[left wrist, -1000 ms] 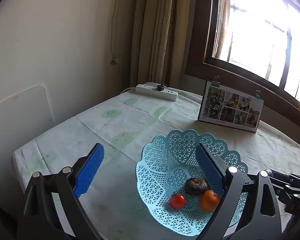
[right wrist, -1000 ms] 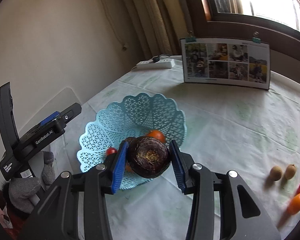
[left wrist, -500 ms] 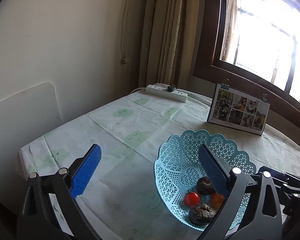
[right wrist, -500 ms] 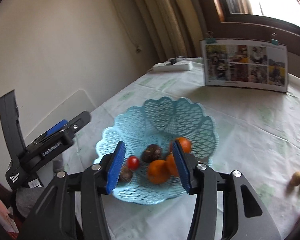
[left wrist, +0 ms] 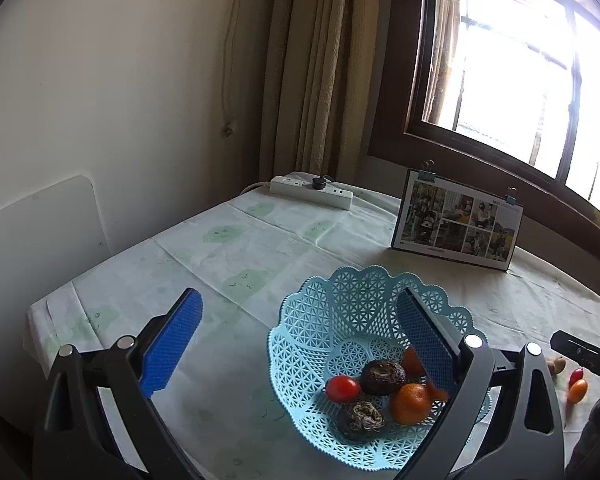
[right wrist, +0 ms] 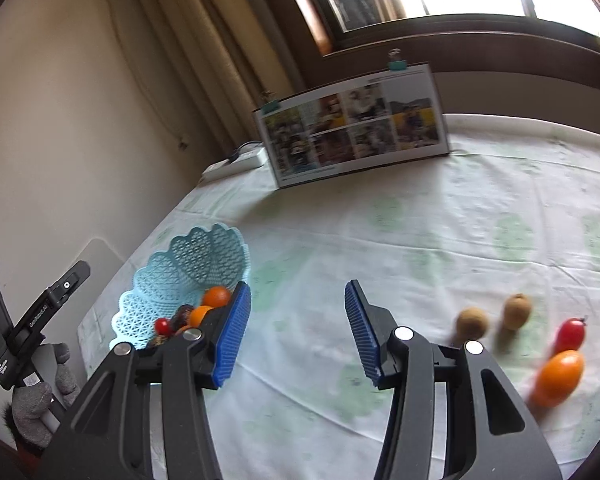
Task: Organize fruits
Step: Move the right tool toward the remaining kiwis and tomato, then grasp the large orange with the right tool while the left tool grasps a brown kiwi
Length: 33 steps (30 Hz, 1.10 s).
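A light blue lattice basket (left wrist: 352, 308) (right wrist: 204, 256) sits on the table holding two dark brown fruits (left wrist: 382, 376), a red tomato (left wrist: 342, 388) and oranges (left wrist: 410, 402). My left gripper (left wrist: 300, 344) is open and empty, its right finger over the basket's right side. My right gripper (right wrist: 296, 328) is open and empty above bare tablecloth, to the right of the basket. On the table at the right lie two brown kiwis (right wrist: 472, 322), a red tomato (right wrist: 570, 334) and an orange oval fruit (right wrist: 558, 376).
A photo board (left wrist: 456, 224) (right wrist: 352, 128) stands at the back near the window wall. A white power strip (left wrist: 310, 192) lies beside the curtain. The tablecloth (left wrist: 240, 256) ends at an edge on the left, next to a white panel (left wrist: 40, 240).
My right gripper let go of the dark brown fruit into the basket, opened, and swung right toward the loose fruits. The left gripper rose and drew back slightly, still open.
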{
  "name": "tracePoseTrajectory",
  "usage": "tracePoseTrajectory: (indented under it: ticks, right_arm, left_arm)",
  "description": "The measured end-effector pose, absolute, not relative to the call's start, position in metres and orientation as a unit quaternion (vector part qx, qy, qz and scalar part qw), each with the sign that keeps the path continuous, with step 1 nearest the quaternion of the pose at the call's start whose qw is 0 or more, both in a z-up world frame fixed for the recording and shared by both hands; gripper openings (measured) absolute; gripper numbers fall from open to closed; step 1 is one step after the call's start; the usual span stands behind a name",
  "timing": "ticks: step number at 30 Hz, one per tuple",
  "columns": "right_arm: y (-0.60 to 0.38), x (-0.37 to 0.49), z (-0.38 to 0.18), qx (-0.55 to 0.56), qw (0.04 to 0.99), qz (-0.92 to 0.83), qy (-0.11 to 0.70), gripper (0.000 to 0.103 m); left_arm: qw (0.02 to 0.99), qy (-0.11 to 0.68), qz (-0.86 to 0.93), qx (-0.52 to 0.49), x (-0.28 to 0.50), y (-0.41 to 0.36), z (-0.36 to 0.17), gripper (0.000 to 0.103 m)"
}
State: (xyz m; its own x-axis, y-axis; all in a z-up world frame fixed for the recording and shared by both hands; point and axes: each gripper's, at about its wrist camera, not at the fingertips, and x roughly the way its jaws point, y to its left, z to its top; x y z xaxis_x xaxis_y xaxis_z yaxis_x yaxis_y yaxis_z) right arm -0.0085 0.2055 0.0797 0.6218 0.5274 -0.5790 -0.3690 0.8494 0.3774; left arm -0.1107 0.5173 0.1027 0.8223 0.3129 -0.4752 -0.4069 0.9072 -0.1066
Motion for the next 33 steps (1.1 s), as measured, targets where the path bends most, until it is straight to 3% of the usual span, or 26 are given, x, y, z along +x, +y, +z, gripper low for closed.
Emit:
tracePoseTrajectory:
  ticks: [17,33]
  right_arm:
    - [0.086,-0.016,0.077,0.149,0.921,0.138,0.332,0.051]
    - [0.039,-0.025,0.029,0.146,0.901,0.097,0.397,0.051]
  left_arm:
    - [0.959,0.234,0.14,-0.075,-0.09,0.462,0.116,0.099]
    - [0.966,0.251,0.051,-0.031,-0.059,0.373,0.112,0.1]
